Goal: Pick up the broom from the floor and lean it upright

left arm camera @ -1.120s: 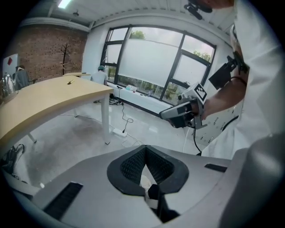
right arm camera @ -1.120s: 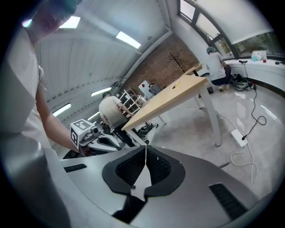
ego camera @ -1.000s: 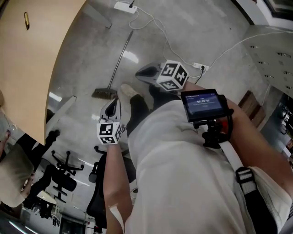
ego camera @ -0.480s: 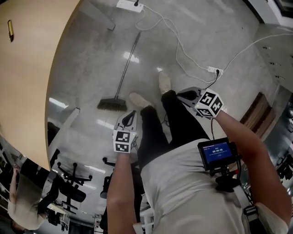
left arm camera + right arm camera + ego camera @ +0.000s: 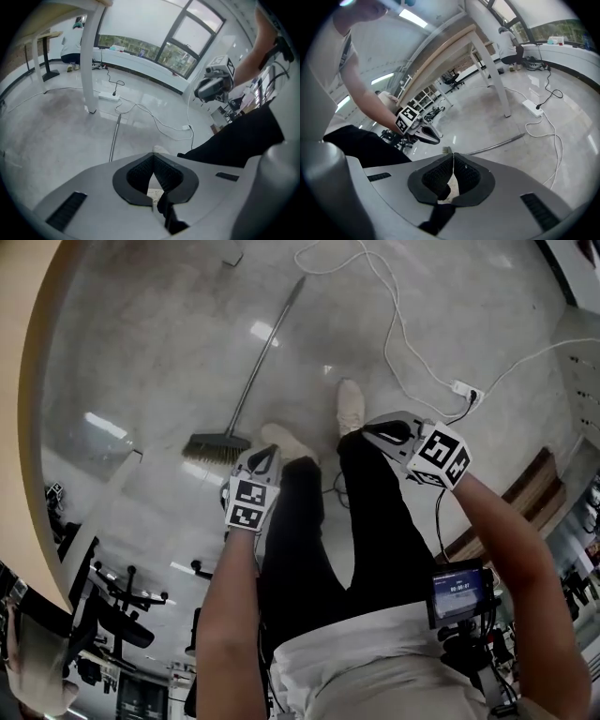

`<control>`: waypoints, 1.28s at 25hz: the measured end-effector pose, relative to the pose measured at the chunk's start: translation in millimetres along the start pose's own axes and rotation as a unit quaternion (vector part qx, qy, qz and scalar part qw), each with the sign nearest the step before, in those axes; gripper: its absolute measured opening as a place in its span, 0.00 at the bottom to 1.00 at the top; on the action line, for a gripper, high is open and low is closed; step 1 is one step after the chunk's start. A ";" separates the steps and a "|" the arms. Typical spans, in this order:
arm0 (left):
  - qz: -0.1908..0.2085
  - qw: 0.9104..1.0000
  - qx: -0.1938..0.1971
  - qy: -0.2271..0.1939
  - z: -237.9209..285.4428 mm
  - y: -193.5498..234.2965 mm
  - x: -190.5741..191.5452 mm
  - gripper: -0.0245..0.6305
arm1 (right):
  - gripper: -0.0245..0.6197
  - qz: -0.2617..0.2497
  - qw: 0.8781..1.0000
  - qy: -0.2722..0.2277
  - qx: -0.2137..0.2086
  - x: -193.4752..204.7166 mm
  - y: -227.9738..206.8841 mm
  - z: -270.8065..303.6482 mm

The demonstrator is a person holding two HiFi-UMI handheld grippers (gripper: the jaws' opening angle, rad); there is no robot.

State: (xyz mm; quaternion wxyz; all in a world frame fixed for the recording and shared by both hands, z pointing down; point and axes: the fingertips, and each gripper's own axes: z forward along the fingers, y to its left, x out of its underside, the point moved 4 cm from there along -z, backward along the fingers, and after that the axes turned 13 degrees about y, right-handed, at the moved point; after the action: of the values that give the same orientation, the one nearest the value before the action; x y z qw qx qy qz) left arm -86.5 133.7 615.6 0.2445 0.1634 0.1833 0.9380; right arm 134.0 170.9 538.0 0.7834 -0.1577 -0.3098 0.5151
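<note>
Left tool [image 5: 266,457] and right tool [image 5: 377,428] just dropped low toward the broom [image 5: 262,362] lying on the floor [image 5: 159,343], both closed and empty (jaws must open before pickup).

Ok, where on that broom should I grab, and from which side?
Take the broom by its thin handle, near the brush head, coming from above with the jaws across it. It lies flat on the floor, nearest the left tool, which is shut.
</note>
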 end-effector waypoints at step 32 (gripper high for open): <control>-0.065 0.981 -0.154 0.097 -46.4 157.9 25.4 0.05 | 0.06 -0.152 0.988 0.001 -0.020 -142.7 -10.1 59.8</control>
State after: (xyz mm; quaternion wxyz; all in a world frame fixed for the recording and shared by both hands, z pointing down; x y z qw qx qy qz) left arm -188.9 6.2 647.3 0.3085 0.0196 0.0699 0.9485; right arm 62.9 33.2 543.0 0.8494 -0.1253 -0.3398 0.3838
